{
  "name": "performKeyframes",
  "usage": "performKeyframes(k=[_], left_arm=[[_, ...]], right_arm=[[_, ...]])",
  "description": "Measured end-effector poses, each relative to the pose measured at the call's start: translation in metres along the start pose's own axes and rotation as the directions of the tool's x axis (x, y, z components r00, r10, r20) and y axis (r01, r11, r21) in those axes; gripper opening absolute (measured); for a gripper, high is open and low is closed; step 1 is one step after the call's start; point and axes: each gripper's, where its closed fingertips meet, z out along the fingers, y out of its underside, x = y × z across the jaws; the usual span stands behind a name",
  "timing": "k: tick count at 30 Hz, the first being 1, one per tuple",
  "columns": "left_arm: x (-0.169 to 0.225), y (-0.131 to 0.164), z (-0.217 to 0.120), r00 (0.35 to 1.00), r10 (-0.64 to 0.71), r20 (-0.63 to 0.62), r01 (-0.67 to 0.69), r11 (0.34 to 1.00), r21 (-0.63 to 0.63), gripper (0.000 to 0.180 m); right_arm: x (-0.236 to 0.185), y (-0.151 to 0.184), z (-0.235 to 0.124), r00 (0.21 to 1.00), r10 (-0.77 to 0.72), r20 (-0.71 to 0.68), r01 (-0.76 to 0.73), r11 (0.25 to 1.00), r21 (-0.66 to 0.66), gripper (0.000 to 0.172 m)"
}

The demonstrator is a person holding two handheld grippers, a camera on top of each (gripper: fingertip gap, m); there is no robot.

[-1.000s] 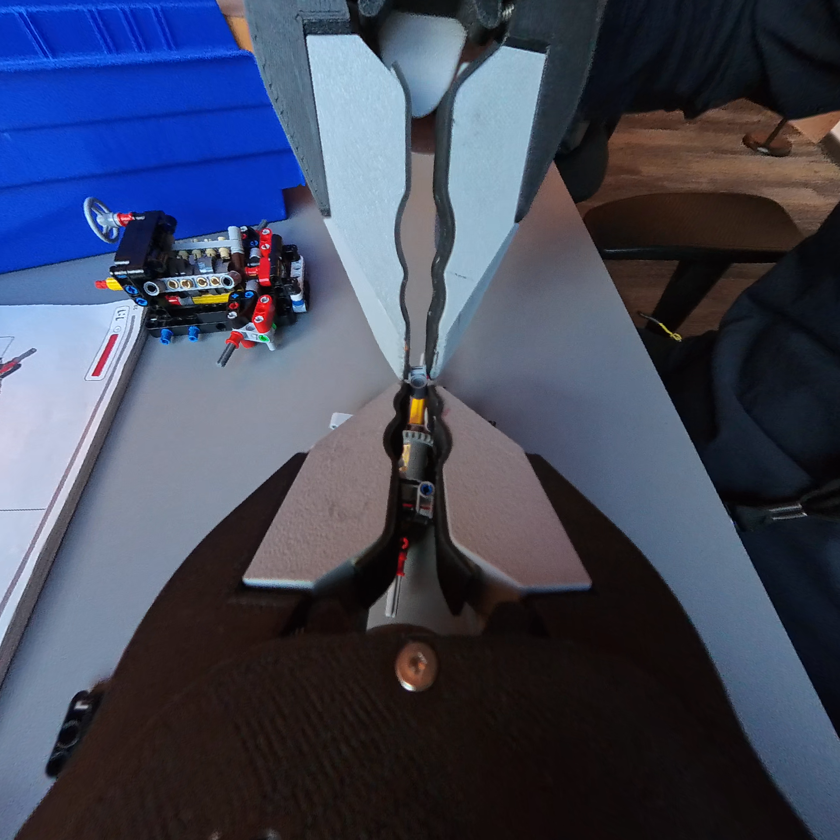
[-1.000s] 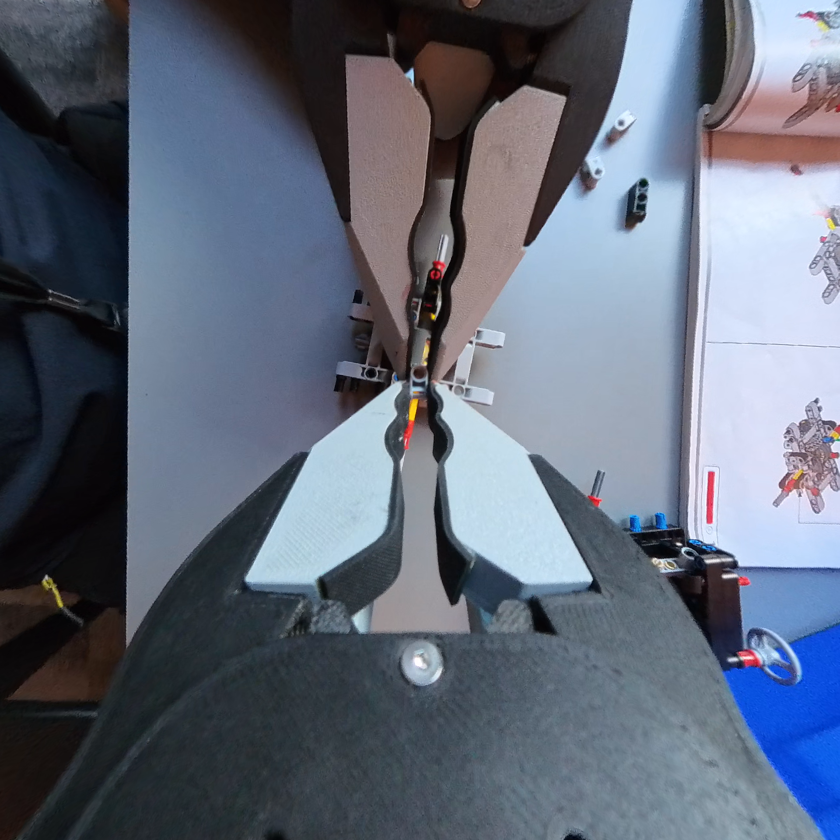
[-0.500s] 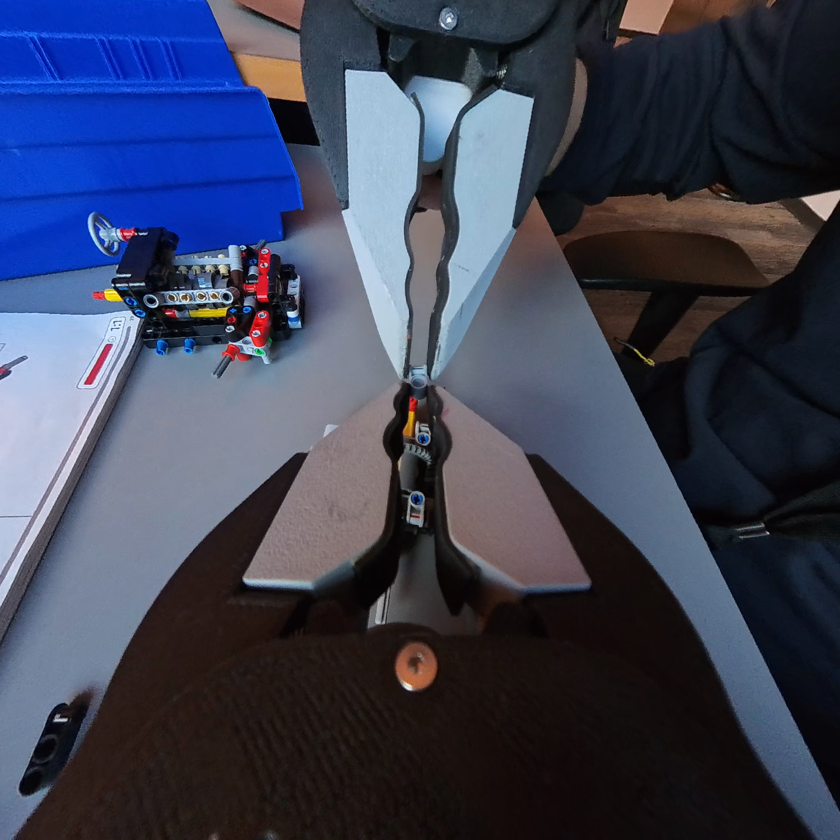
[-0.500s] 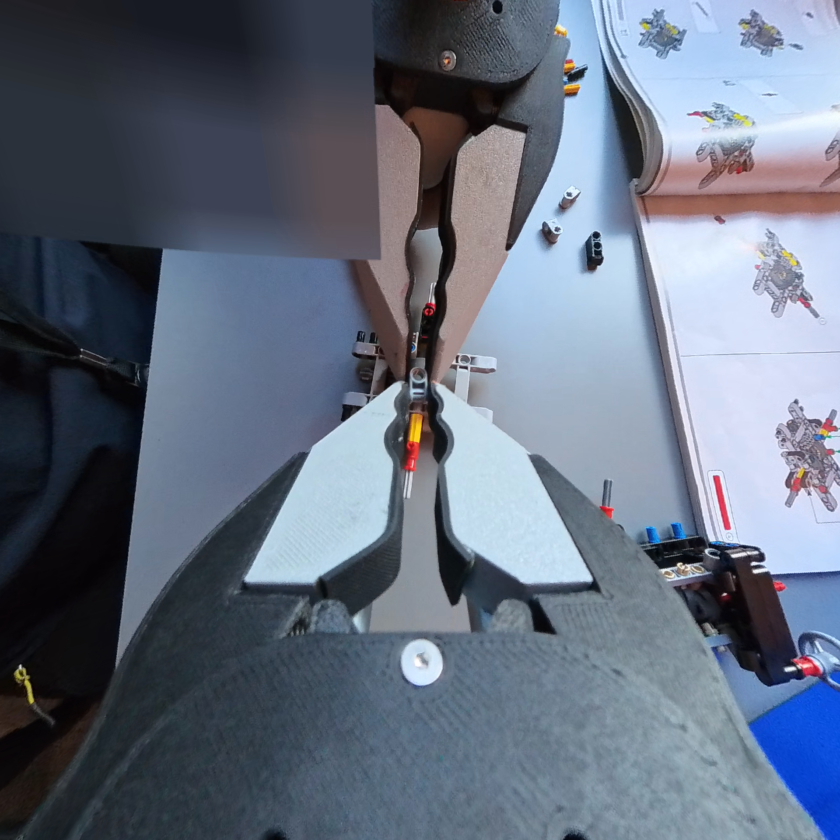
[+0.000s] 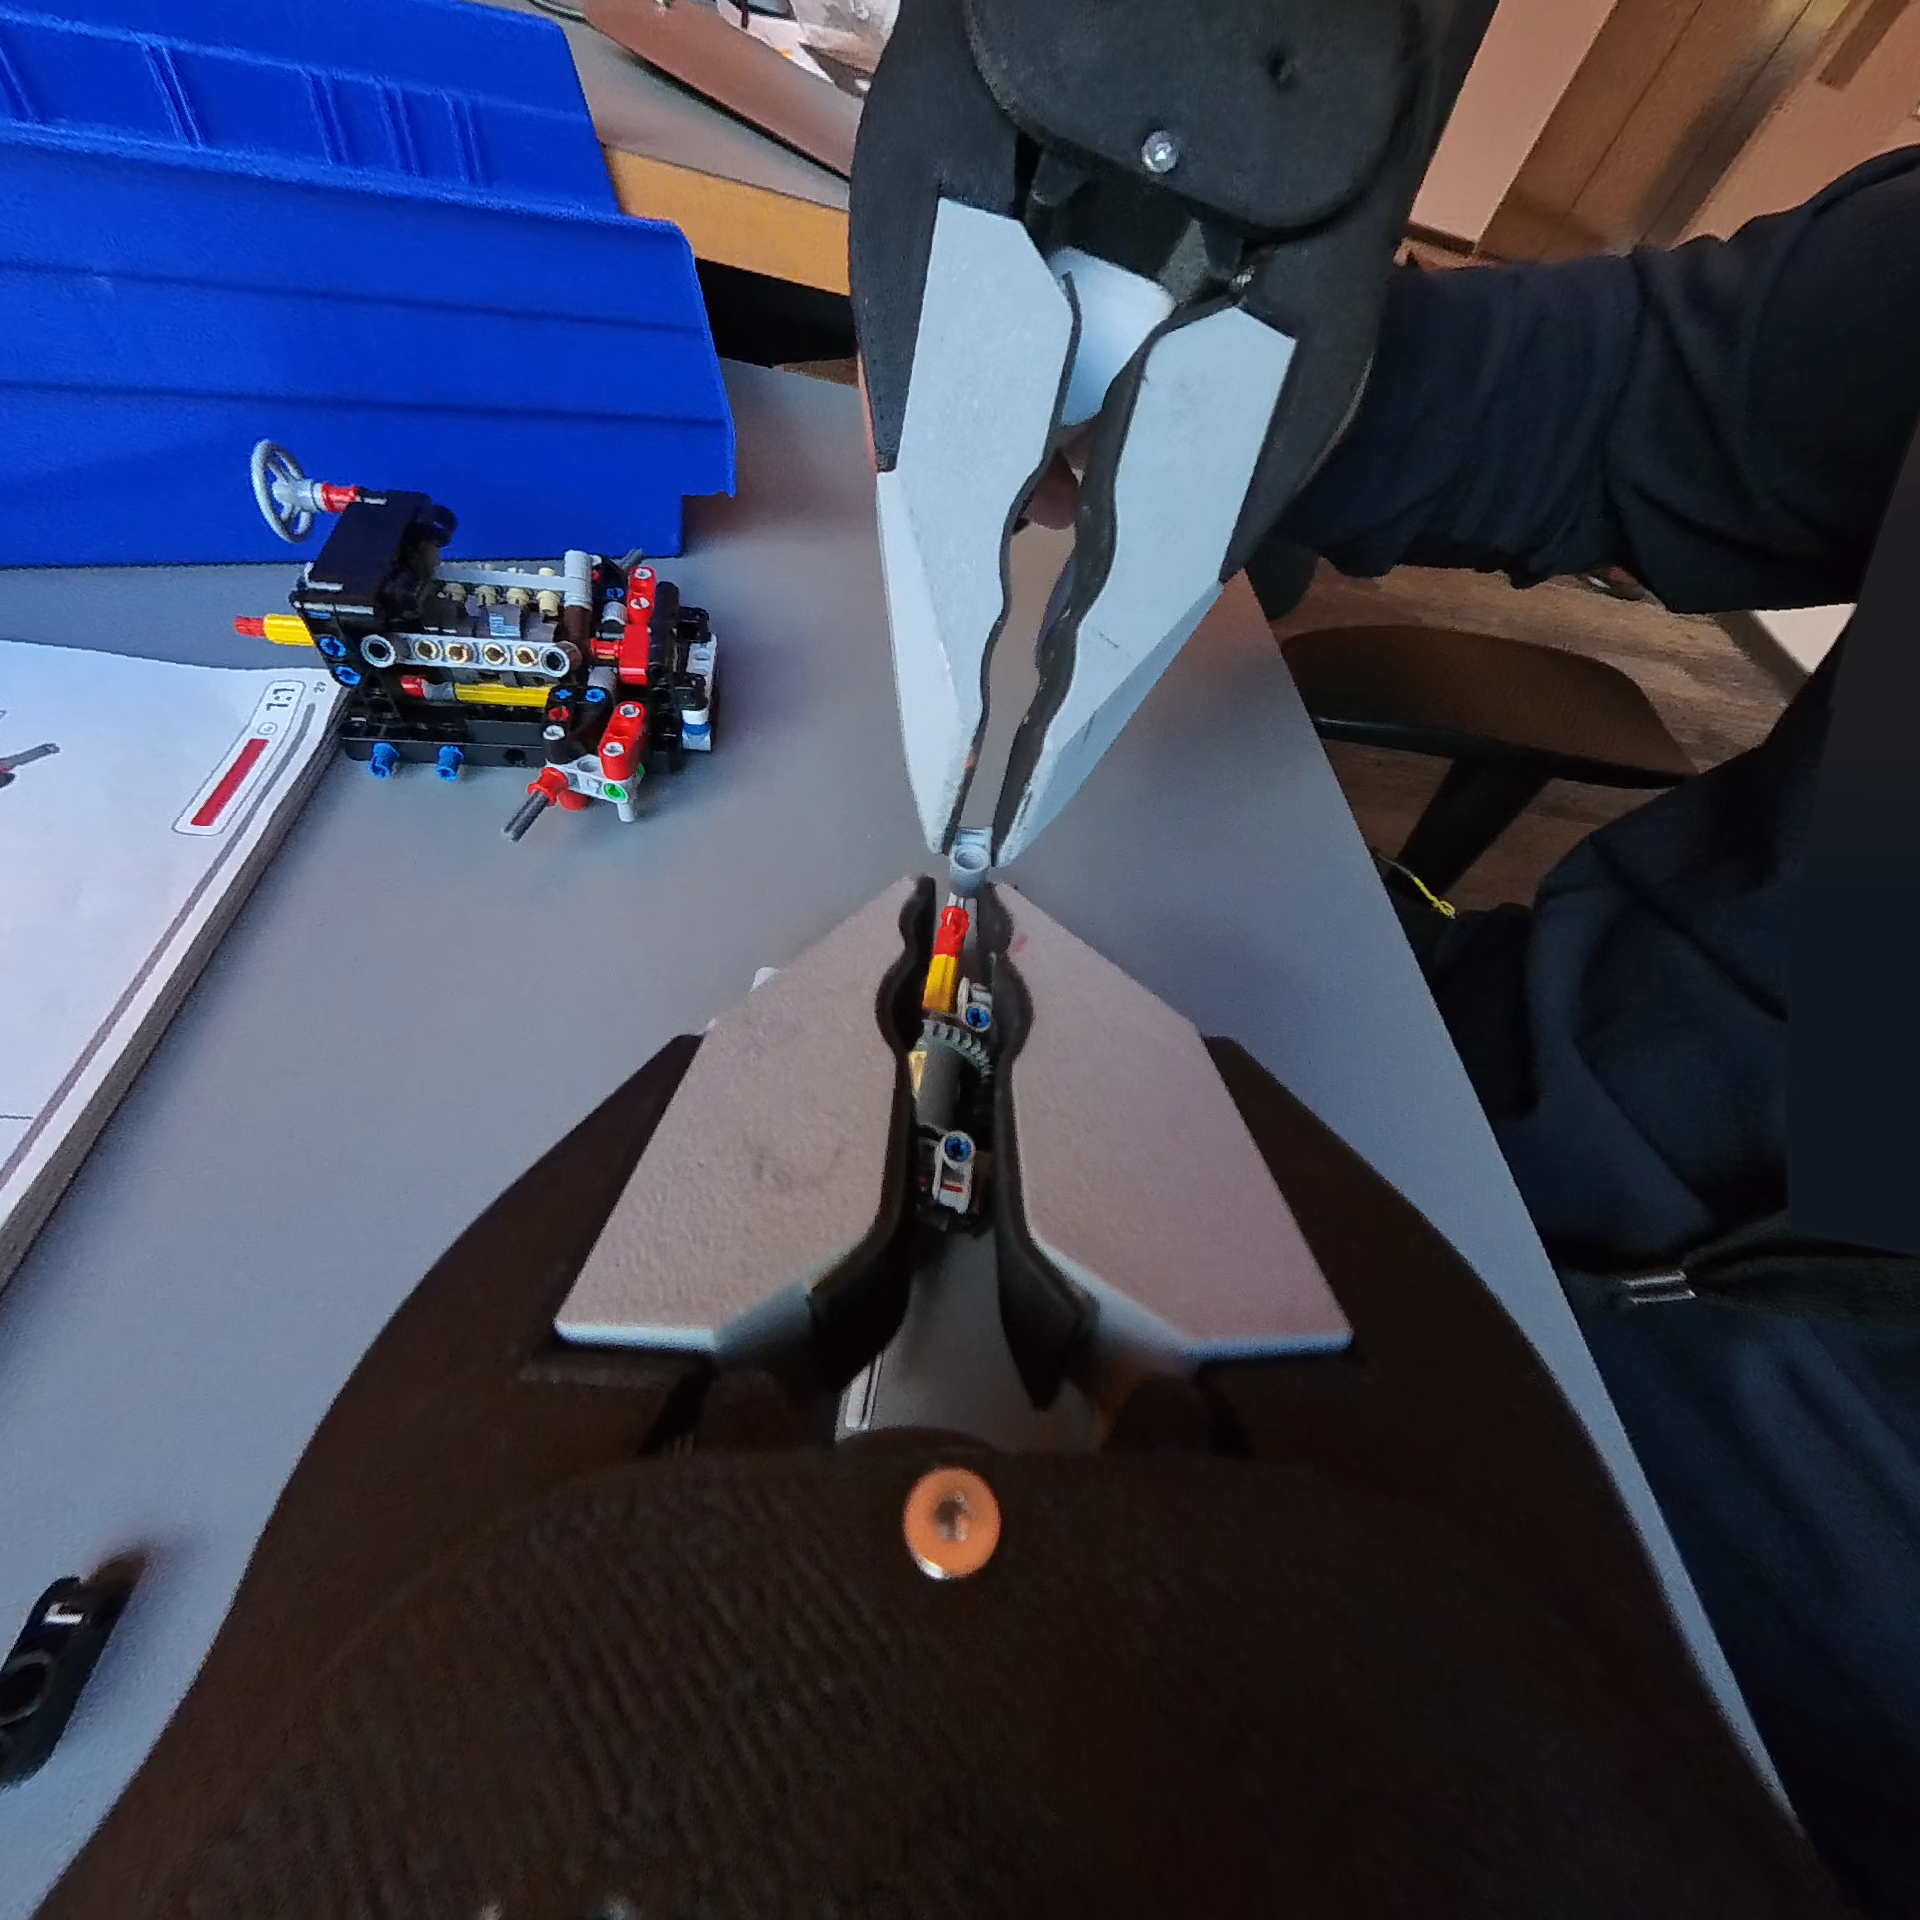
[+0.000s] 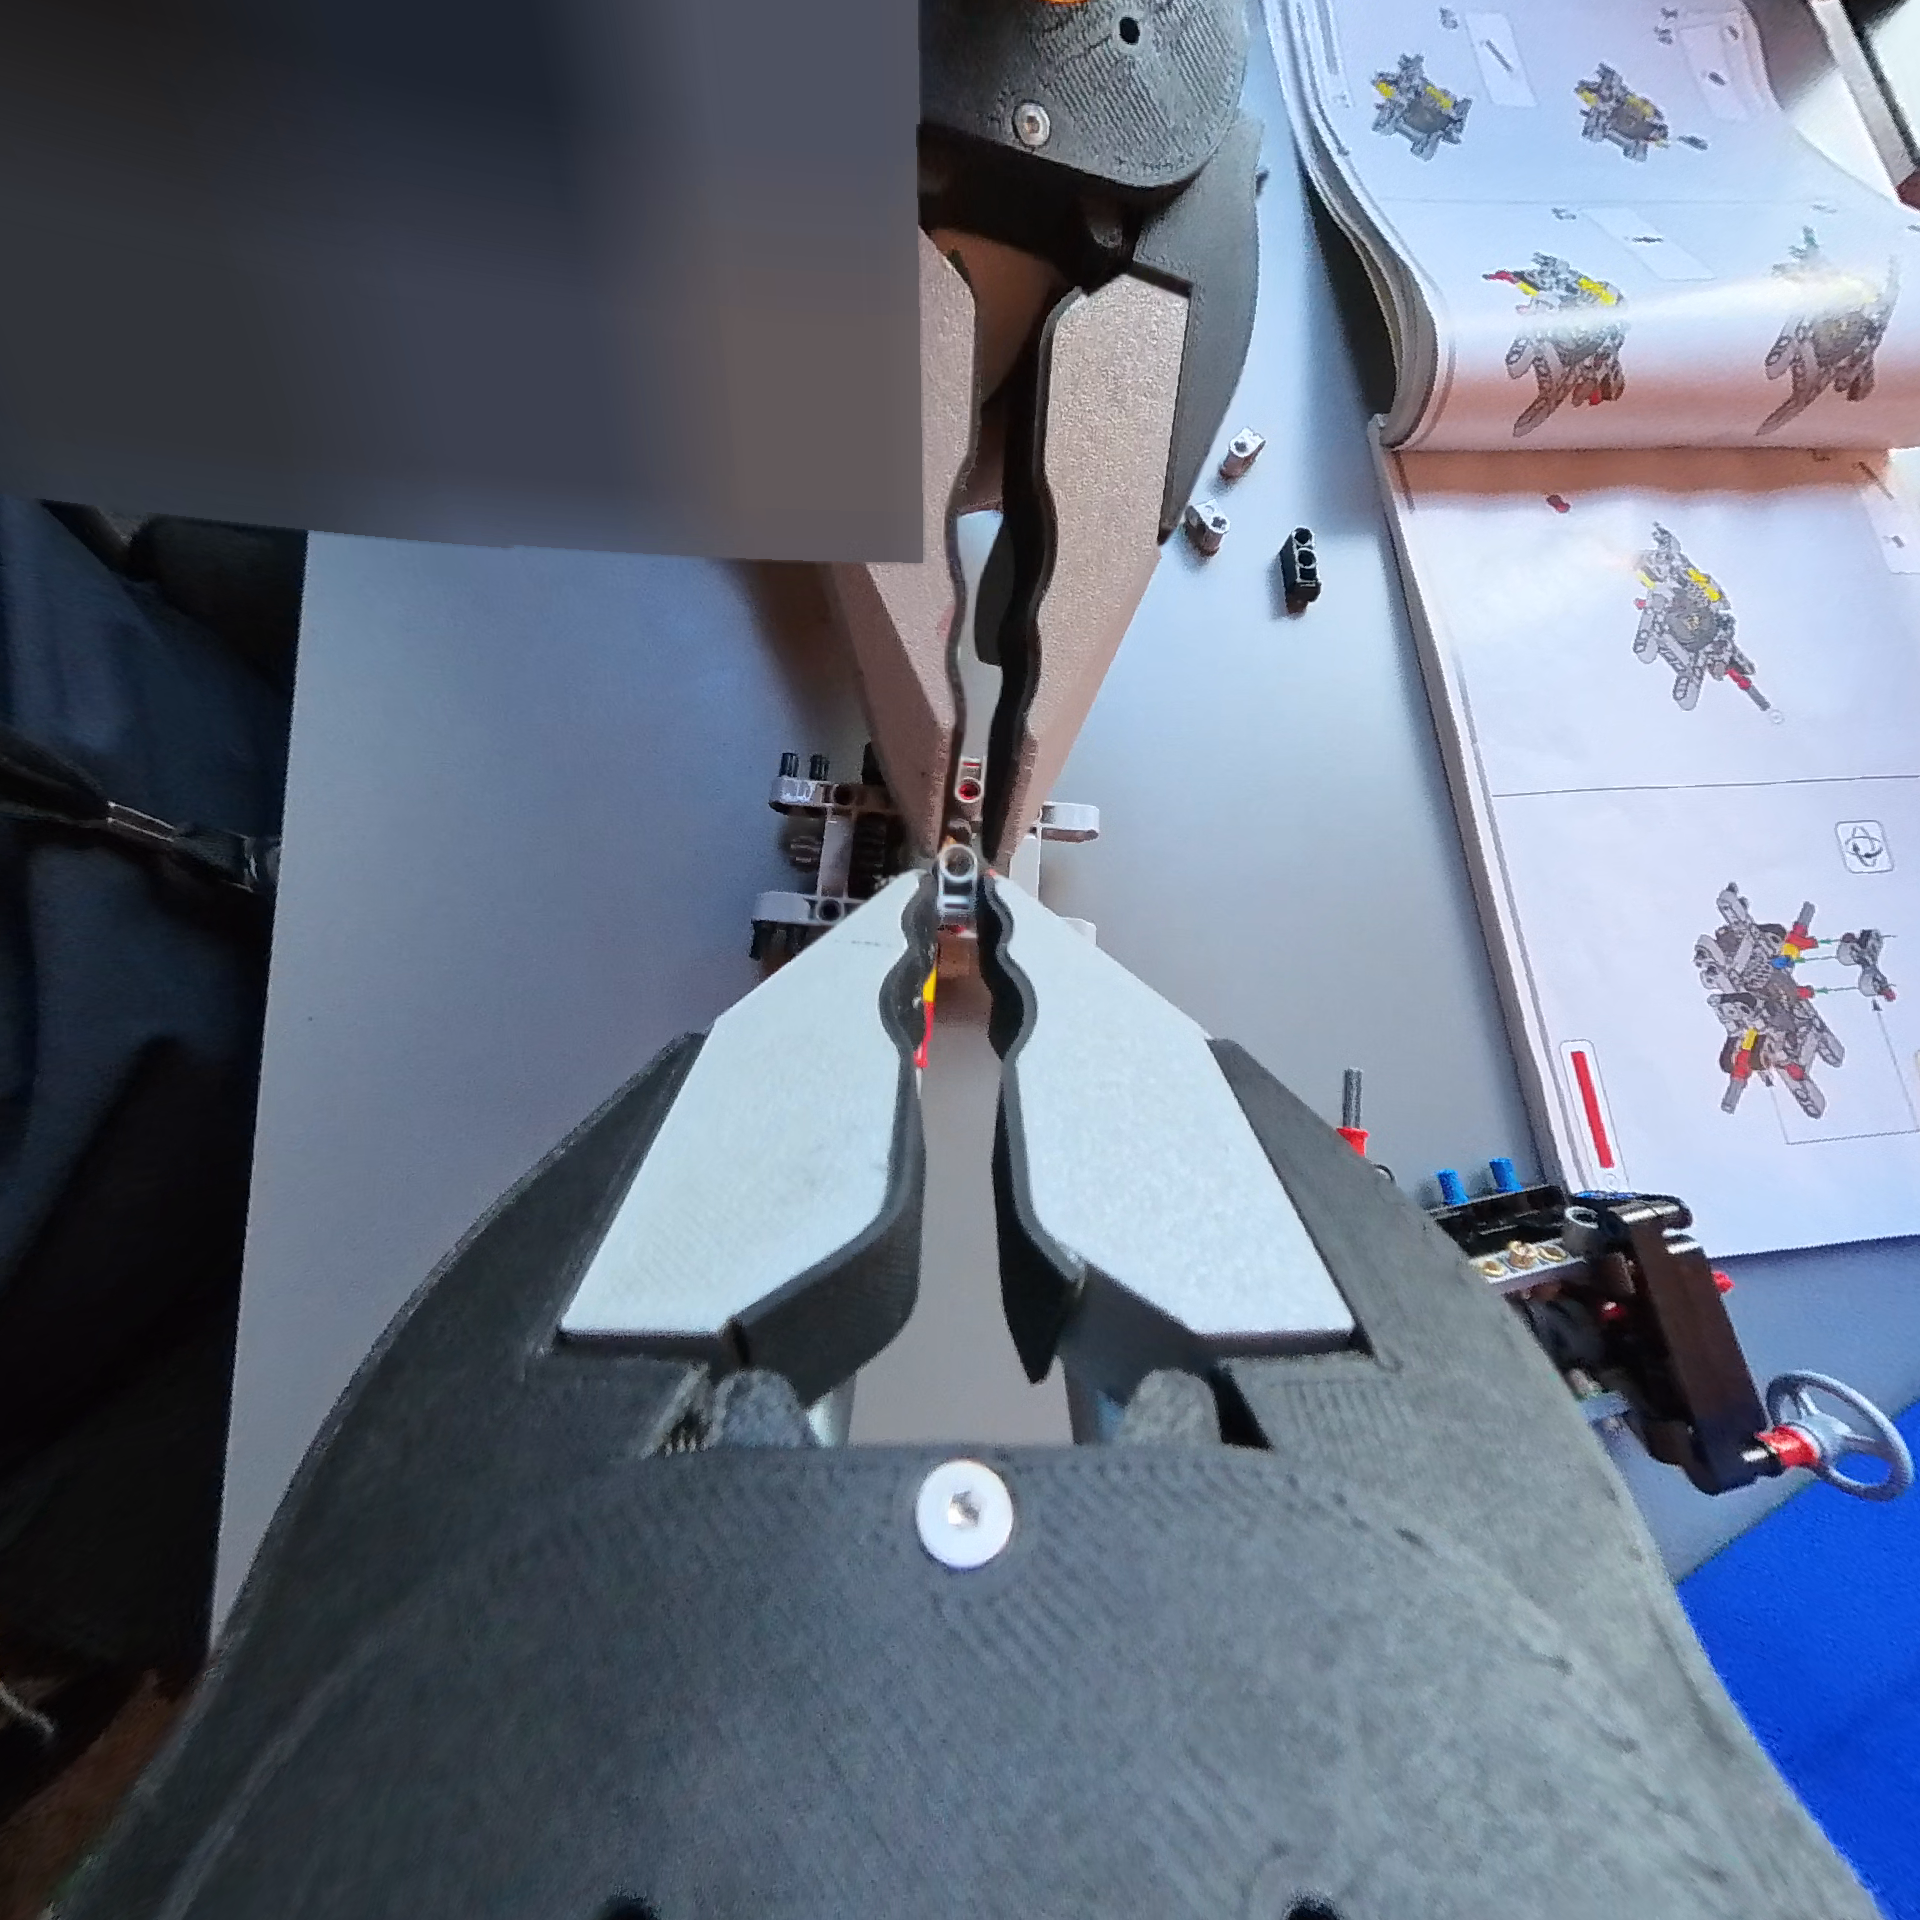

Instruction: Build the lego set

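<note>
My left gripper (image 5: 961, 902), with brown fingers, is shut on a small black geared sub-assembly (image 5: 951, 1081). A yellow and red axle (image 5: 943, 961) points forward out of it. My right gripper (image 5: 974, 836), with grey fingers, comes from the top of the left wrist view. It is shut on a small grey connector (image 5: 971, 860) at its tips. In the right wrist view the connector (image 6: 956, 881) sits between my right gripper's (image 6: 956, 899) tips. It meets the left gripper (image 6: 964, 831) tip to tip. Both are held above the grey table (image 5: 468, 987).
A larger black, red and yellow brick model (image 5: 499, 655) stands by a blue bin (image 5: 312, 312). An open instruction booklet (image 6: 1714, 727) lies alongside. A grey frame piece (image 6: 821, 862) lies under the grippers. Small loose parts (image 6: 1299, 566) lie beside it. A dark sleeve (image 5: 1610, 395) and a chair (image 5: 1507, 696) are past the table edge. My left and right fingertips are right by each other.
Both grippers stayed tip to tip and tilted, so the table and booklet shifted in view. The red and yellow axle shows farther forward in the left grasp. Both grasps held.
</note>
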Motion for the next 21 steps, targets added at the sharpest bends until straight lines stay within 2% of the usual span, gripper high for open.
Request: performKeyframes(k=[11, 15, 21], left_arm=[[0.005, 0.002, 0.003, 0.999, 0.043, -0.006, -0.043, 0.999, -0.017, 0.004], [0.005, 0.007, 0.005, 0.997, 0.076, 0.012, -0.075, 0.996, -0.057, 0.004], [0.004, 0.011, 0.006, 0.998, 0.056, 0.012, -0.054, 0.995, -0.078, 0.004]], right_arm=[[-0.003, -0.004, 0.001, 1.000, 0.010, 0.021, -0.011, 1.000, 0.027, 0.004], [-0.005, 0.000, 0.004, 1.000, -0.003, 0.021, 0.003, 1.000, -0.011, 0.004], [-0.005, 0.002, 0.007, 0.999, -0.043, 0.007, 0.043, 0.998, -0.049, 0.004]])
